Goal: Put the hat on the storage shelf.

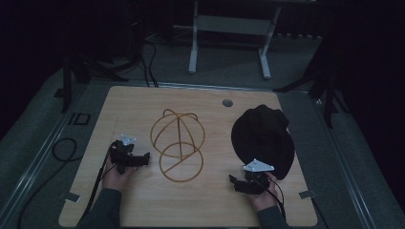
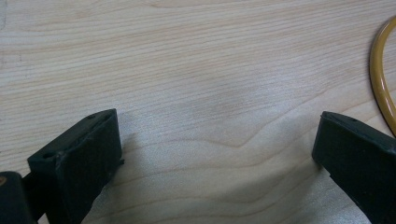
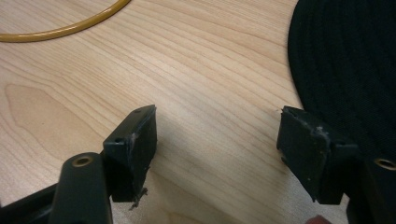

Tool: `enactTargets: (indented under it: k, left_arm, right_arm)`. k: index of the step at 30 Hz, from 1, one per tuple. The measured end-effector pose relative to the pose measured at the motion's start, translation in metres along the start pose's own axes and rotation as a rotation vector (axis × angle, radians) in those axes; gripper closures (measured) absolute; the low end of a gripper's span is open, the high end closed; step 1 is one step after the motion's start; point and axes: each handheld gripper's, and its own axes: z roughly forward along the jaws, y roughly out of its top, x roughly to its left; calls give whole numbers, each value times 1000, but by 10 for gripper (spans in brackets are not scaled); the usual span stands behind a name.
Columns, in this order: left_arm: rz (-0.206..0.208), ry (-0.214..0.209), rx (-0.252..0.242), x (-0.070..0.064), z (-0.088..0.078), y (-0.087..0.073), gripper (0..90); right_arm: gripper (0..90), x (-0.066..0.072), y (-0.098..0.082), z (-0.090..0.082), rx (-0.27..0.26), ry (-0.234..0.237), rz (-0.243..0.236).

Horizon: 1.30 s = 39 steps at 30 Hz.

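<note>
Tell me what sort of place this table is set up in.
Probably a dim lab or recording studio, not a home: the wooden table sits on grey carpet with loose cables trailing over it, dark stand legs flank it, and a white desk frame stands behind.

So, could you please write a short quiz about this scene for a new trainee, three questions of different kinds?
1. True or false: the black hat is already placed on the yellow wire hat stand.
2. Multiple choice: what is between the jaws of the right gripper? A) the hat brim B) nothing, bare wooden table C) the wire ring
3. Fill in: the left gripper is ____ (open or shut).

Key:
1. False. The hat lies on the table beside the stand, on the right in the high view.
2. B. The hat lies just beside one jaw.
3. Open. Its jaws stand wide apart over bare wood.
</note>
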Motion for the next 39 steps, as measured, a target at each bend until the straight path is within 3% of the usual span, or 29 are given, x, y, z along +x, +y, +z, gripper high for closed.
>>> enactTargets:
  k: [5, 9, 15, 21, 27, 28, 31, 34, 39]
  left_arm:
    - [0, 0, 0, 0, 0, 0, 15]
    - [0, 0, 0, 0, 0, 0, 15]
    - [0, 0, 0, 0, 0, 0, 15]
    - [0, 0, 0, 0, 0, 0, 16]
    - [0, 0, 0, 0, 0, 0, 15]
    - [0, 0, 0, 0, 0, 0, 16]
    - [0, 0, 0, 0, 0, 0, 15]
    - [1, 0, 0, 0, 0, 0, 15]
    - [1, 1, 1, -1, 0, 0, 15]
  right_arm:
    - [255, 0, 0, 0, 2, -5, 3]
    - [137, 0, 1, 2, 20, -7, 6]
    - [132, 0, 1, 2, 25, -1, 2]
    - [303, 3, -1, -1, -2, 7, -8]
    - [340, 4, -1, -1, -6, -8, 4]
    - [415, 6, 1, -3, 14, -9, 3]
    - [434, 7, 3, -4, 33, -3, -15]
    - [505, 6, 8, -5, 68, 35, -42]
    - [532, 7, 13, -6, 107, 38, -73]
